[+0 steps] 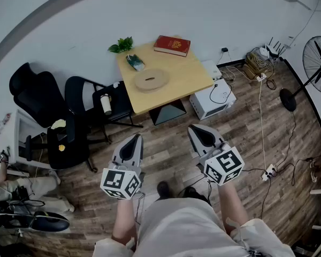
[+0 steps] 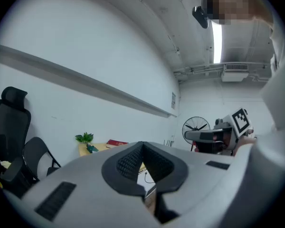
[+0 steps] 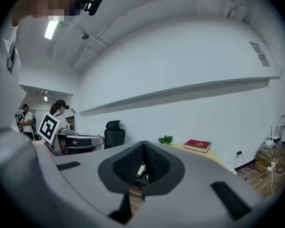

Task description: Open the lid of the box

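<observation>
The red box (image 1: 172, 45) lies flat with its lid down at the far right corner of a small wooden table (image 1: 187, 79). It also shows far off in the left gripper view (image 2: 116, 143) and the right gripper view (image 3: 197, 145). Both grippers hang over the wooden floor, well short of the table. My left gripper (image 1: 132, 143) (image 2: 142, 148) is shut with nothing between its pads. My right gripper (image 1: 202, 134) (image 3: 143, 148) is also shut and empty. Both point roughly level toward the table.
On the table lie a round wooden disc (image 1: 151, 80), a small green plant (image 1: 121, 45) and a teal object (image 1: 135, 62). Black chairs (image 1: 93, 106) stand left of it. A white appliance (image 1: 212, 98), cables and a power strip (image 1: 268, 172) lie on the floor; a fan (image 1: 315, 68) stands at right.
</observation>
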A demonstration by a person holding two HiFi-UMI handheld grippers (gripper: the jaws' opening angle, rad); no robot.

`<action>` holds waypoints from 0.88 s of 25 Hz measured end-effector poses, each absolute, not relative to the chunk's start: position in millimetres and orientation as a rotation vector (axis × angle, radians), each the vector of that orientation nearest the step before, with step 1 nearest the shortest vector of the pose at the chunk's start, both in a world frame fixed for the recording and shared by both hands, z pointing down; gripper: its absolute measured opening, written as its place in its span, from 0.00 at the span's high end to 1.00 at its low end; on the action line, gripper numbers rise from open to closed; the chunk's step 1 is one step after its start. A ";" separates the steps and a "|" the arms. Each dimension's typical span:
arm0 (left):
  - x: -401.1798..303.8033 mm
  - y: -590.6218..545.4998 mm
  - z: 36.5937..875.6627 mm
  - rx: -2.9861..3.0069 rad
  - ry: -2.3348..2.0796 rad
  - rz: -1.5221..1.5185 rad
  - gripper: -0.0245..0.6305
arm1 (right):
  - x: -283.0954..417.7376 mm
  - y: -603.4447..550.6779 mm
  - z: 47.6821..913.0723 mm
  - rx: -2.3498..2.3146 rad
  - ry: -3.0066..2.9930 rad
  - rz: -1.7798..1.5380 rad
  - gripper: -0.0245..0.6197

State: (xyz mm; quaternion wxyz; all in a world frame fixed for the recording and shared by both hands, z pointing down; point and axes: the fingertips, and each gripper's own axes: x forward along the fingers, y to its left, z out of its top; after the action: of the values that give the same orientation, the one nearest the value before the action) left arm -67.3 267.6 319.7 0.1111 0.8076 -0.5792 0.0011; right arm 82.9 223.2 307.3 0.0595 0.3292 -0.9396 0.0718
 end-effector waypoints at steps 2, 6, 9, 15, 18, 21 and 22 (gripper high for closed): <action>-76.7 264.6 319.5 2.358 -1.704 0.005 0.95 | 76.0 220.6 307.7 1.002 -2.842 0.215 0.96; -89.0 261.7 319.7 2.347 -1.700 0.037 0.95 | 68.2 217.8 306.8 1.019 -2.833 0.213 0.96; -96.8 260.5 320.2 2.349 -1.697 0.050 0.95 | 64.1 217.1 306.0 1.035 -2.824 0.199 0.96; -104.2 265.0 318.5 2.367 -1.690 0.054 0.95 | 61.9 221.5 308.5 1.055 -2.799 0.177 0.96; -109.9 271.0 318.5 2.379 -1.681 0.045 0.95 | 59.4 227.4 311.3 1.090 -2.796 0.189 0.96; -113.5 274.5 320.5 2.391 -1.666 0.045 0.95 | 57.5 233.3 313.4 1.119 -2.795 0.192 0.96; -113.9 275.2 322.0 2.393 -1.660 0.048 0.95 | 57.6 235.5 314.9 1.126 -2.790 0.192 0.96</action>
State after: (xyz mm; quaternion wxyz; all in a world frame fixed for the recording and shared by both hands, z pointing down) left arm -113.9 275.2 322.0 0.1142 0.8161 -0.5662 0.0165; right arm 57.6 235.5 314.9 0.0633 0.3726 -0.9237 0.0636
